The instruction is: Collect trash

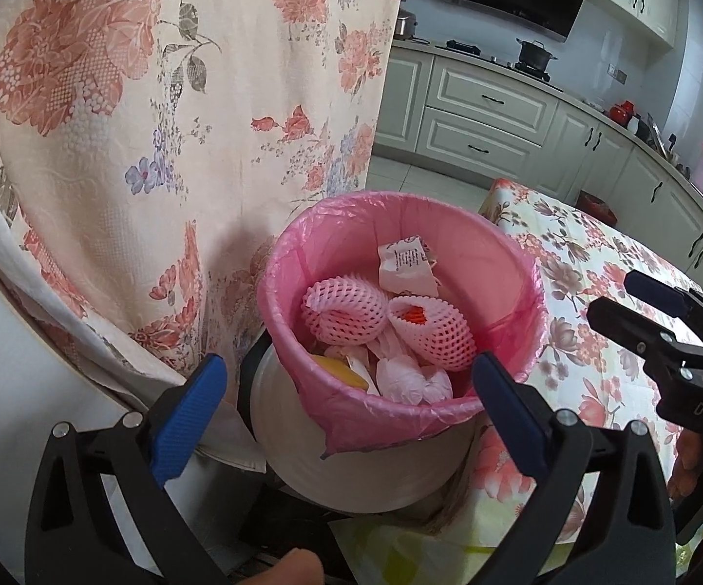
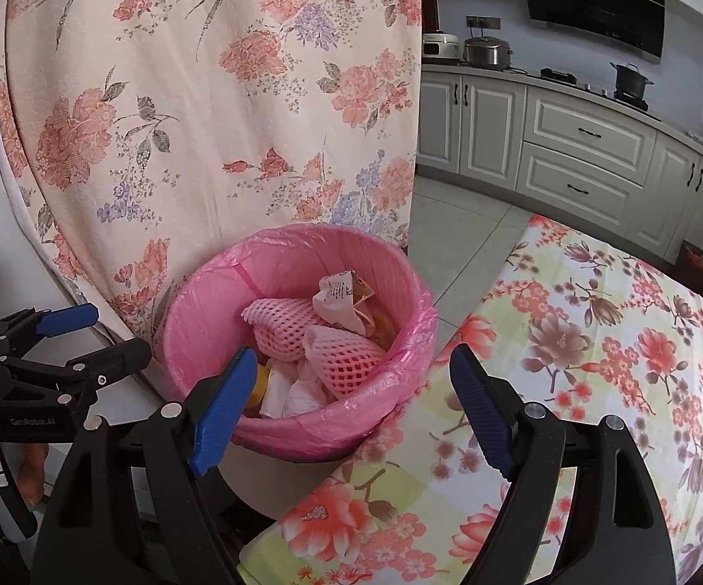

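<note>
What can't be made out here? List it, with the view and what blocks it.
- Bin base: both views, cut off behind the hand-held gripper fingers.
- Bottom of the pink liner: both views, buried under foam fruit nets and tissues.
- Print on the crumpled wrapper: too small to read.
- Table top: covered by floral cloth.

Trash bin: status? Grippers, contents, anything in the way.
Left gripper open, empty. Right gripper open, empty. Pink-lined trash bin holds foam fruit nets, crumpled wrapper, tissues. Nothing blocks the bin mouth.
</note>
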{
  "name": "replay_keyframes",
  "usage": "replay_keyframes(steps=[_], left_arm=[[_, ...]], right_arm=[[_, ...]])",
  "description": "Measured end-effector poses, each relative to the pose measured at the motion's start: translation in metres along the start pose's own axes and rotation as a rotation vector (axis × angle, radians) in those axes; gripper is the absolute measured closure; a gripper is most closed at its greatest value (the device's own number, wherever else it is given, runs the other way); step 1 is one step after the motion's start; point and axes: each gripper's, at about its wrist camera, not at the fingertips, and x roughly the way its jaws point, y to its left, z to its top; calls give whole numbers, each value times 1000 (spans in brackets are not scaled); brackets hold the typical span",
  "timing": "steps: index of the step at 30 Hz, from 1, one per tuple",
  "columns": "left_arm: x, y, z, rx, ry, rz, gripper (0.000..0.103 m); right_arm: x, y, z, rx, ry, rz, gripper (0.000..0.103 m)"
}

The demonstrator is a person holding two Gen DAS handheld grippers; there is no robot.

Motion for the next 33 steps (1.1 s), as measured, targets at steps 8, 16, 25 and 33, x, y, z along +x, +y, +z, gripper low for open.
replay_keyframes(steps=[8, 16, 25, 33], left_arm=[[-6, -3, -1, 2, -10, -4, 5], [-8, -5, -2, 1, -13, -5, 5], [-7, -5, -1, 2, -12, -7, 5], [-6, -4, -1, 2, -11, -8, 5]], right_arm=[[-3, 1, 3, -6, -7, 0, 25], [-3, 2, 4, -7, -9, -2, 25], [-3, 1, 4, -8, -9, -1, 25], [-2, 0, 2, -4, -5, -4, 25]])
